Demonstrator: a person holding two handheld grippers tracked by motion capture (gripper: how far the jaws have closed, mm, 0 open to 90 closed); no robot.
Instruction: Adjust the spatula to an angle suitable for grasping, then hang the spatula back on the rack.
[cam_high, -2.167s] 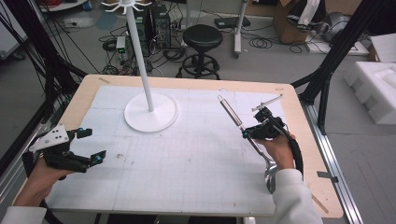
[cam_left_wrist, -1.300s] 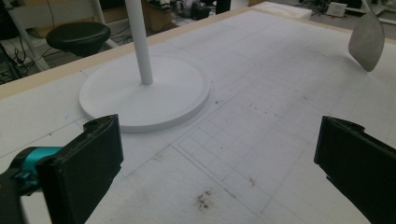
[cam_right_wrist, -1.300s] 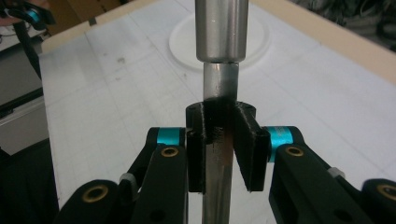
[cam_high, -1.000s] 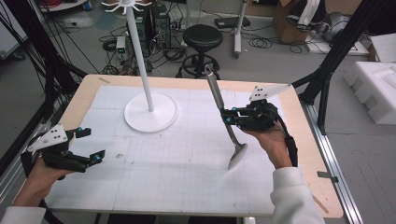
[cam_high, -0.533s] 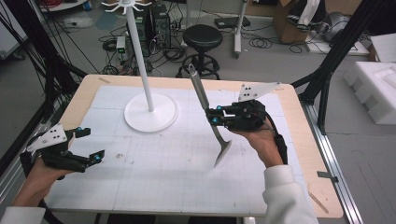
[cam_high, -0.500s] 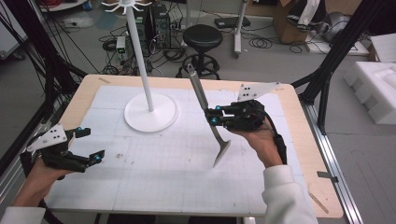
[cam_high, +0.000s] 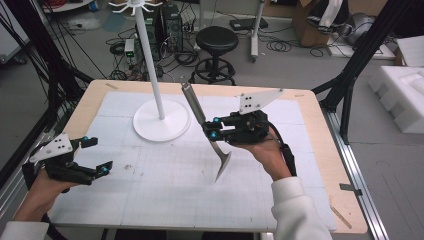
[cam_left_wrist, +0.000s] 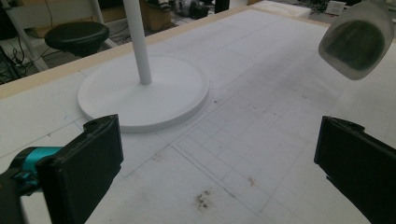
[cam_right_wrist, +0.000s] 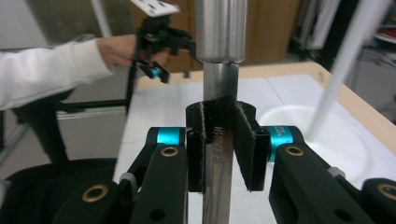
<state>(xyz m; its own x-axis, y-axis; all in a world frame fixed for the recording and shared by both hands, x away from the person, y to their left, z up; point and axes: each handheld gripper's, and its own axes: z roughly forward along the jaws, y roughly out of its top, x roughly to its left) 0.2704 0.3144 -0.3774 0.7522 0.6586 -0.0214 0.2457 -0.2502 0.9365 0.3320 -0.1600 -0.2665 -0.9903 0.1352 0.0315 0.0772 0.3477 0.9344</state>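
We see the spatula (cam_high: 207, 130) lifted clear of the table (cam_high: 310, 125) where it lay earlier, now tilted mid-frame just right of the white stand (cam_high: 161, 120), our right gripper (cam_high: 214, 128) clamped on its shaft, nearing a hang-up, while our left gripper (cam_high: 95, 156) waits wide open, empty, lower left.

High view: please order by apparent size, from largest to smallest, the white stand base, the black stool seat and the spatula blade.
1. white stand base
2. black stool seat, though it stands farther from the camera
3. spatula blade
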